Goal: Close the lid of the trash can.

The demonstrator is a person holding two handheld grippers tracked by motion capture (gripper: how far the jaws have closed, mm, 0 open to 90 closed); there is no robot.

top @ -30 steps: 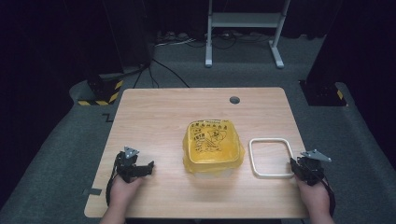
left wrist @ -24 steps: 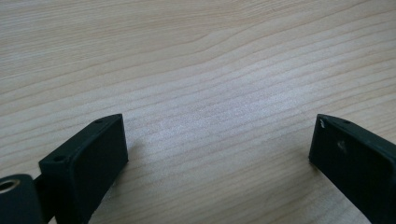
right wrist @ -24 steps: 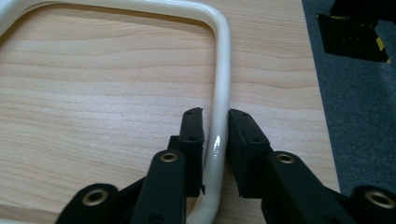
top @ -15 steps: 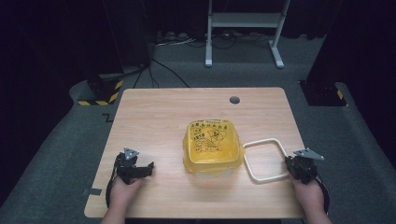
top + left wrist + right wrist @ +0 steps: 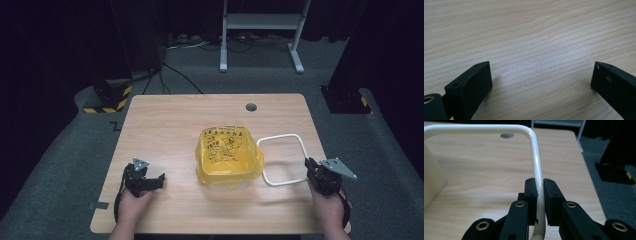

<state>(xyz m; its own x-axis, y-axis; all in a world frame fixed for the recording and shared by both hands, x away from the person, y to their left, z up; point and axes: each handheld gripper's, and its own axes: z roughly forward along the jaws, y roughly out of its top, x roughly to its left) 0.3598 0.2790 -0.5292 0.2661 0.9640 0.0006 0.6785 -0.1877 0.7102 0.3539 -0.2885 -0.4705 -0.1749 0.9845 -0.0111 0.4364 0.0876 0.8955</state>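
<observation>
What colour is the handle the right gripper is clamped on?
White, glossy: the handle shows best in the right gripper view, pinched by the right gripper.

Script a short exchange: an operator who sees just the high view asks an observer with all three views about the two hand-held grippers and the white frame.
Operator: Has the right hand-held gripper really got the white frame?
Observer: Yes. Its jaws have just been closing and press on both sides of the frame's tube, below a rounded corner.
Operator: Is the left hand-held gripper holding anything?
Observer: No. Its jaws stand wide apart, with bare table between them.
</observation>
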